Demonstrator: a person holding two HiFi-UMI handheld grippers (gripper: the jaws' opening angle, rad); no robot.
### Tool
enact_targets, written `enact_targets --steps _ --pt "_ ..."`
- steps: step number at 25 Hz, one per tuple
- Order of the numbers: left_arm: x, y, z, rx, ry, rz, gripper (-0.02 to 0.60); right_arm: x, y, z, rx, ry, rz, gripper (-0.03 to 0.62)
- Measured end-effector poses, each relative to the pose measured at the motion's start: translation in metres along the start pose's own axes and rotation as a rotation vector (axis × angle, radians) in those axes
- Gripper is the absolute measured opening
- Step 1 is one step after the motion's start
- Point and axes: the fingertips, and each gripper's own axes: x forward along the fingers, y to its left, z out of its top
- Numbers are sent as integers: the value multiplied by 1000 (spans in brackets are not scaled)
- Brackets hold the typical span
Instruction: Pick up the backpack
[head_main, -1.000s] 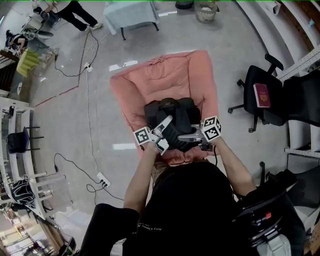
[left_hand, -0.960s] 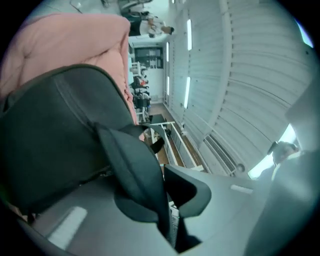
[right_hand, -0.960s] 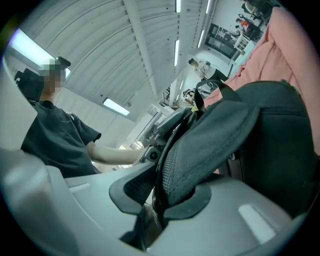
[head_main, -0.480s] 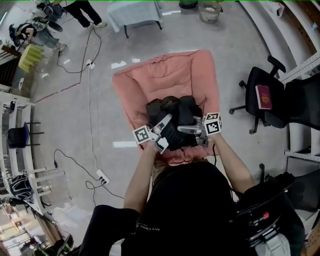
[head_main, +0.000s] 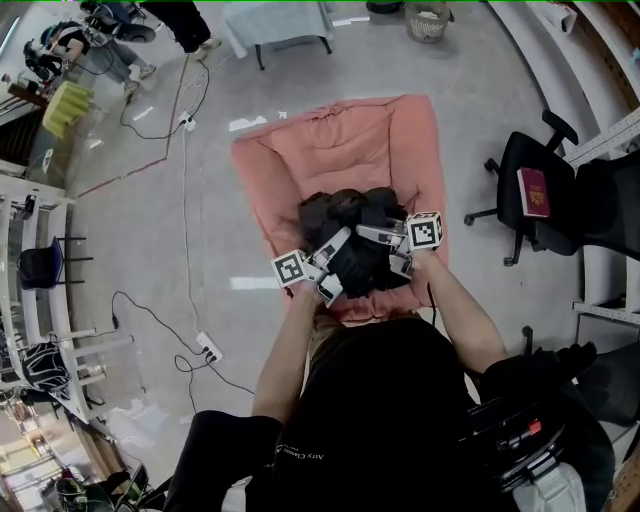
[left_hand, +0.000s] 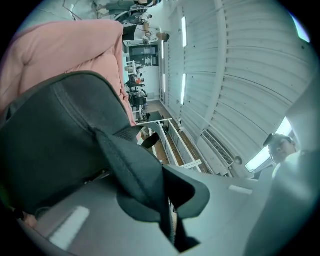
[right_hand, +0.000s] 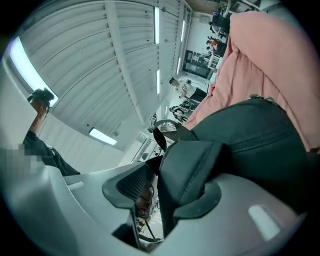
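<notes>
A black backpack (head_main: 345, 212) lies on a pink padded seat (head_main: 330, 150) in the head view. My left gripper (head_main: 338, 242) reaches in from the lower left and is shut on one black backpack strap (left_hand: 130, 170), pinched between its jaws (left_hand: 165, 200). The backpack body (left_hand: 60, 150) fills that view's left. My right gripper (head_main: 368, 232) comes in from the right over the bag. Its jaws (right_hand: 170, 195) are closing with another strap (right_hand: 187, 160) between them; the strap rests against one jaw, and a gap shows at the other.
A black office chair (head_main: 520, 170) with a red book (head_main: 531, 191) on it stands to the right. Cables and a power strip (head_main: 205, 351) lie on the floor at left, near white racks (head_main: 30, 260). A table (head_main: 275, 25), a wire basket (head_main: 427, 18) and people stand far off.
My right gripper has moved farther up and left across the backpack and turned, and its jaws stand wider apart. My left gripper has stayed at the bag's lower left corner.
</notes>
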Motion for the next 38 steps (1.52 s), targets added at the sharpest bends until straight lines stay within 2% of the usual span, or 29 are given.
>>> enact_targets --steps 3,6,8,11,14,16,19,20,22,23,25,29,34,38 --pt "3 3 -1 -14 -18 -7 11 1 -9 2 10 -13 -18 140" --pt "2 1 2 -4 -37 -9 12 6 -15 -14 -36 66 -57 38" --pt "-4 -4 5 39 -54 1 12 7 -5 -26 -49 107 -31 31" --pt "-8 -13 4 128 -55 19 12 -2 22 -25 -47 87 42 29" --pt "-13 -17 -3 179 -14 31 12 -8 36 -24 -67 63 39 32" --pt "-14 -17 -6 215 16 43 12 -8 37 -20 -60 8 31 32" --pt "-15 -11 -1 281 27 115 12 1 33 2 -20 -162 7 45" --pt "-12 -10 -2 276 24 118 12 3 30 9 -8 -219 -16 57" --pt "-1 -13 -10 211 16 72 12 3 19 21 10 -295 -88 81" --pt "2 -13 -12 186 15 60 12 4 13 22 16 -302 -125 103" --pt "2 -12 -14 174 16 58 12 7 5 17 37 -294 -152 95" --pt "-1 -18 -9 180 4 32 12 -1 17 13 70 -290 -81 44" --pt "-6 -26 3 157 -76 -19 14 -4 31 -3 31 -239 -36 40" --pt "-4 -30 -6 172 -81 -28 14 -16 43 6 48 -293 22 49"
